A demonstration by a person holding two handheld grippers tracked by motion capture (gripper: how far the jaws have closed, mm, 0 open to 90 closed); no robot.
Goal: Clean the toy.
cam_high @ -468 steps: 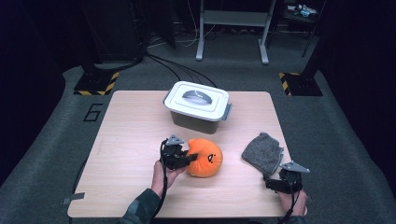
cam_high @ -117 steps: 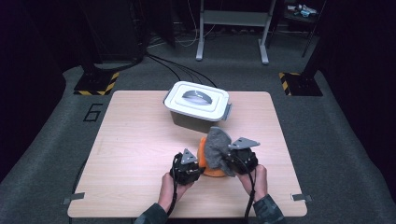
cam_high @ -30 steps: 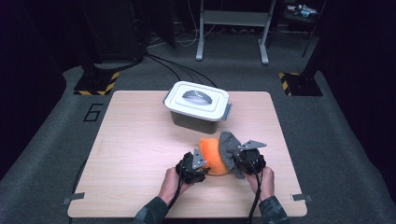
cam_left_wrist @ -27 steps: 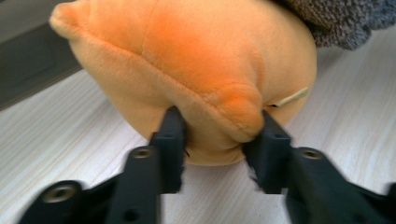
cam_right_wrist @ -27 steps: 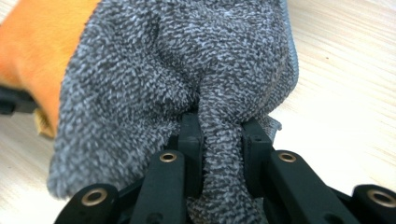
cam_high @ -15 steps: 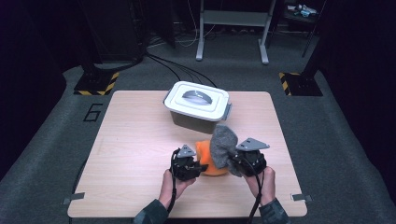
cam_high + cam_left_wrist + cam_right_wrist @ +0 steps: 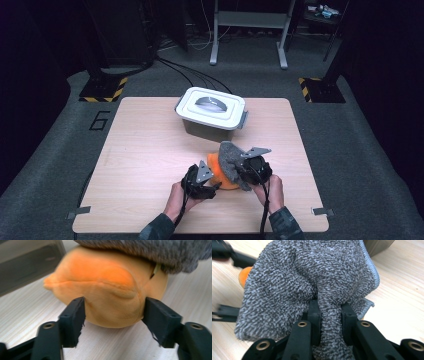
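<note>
Grey terry cloth [image 7: 307, 285] soft, bunching | right gripper [image 7: 329, 317] pinching its fold | left gripper [image 7: 113, 320] opening around orange plush toy [image 7: 107, 287], lower centre.

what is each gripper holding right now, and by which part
The right gripper pinches a bunched fold of the grey cloth. The left gripper holds nothing; its jaws, just opening, straddle the orange toy.

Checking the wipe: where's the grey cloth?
High view: grey cloth lies over the orange plush, pinched by the right gripper, just before the lidded box.
</note>
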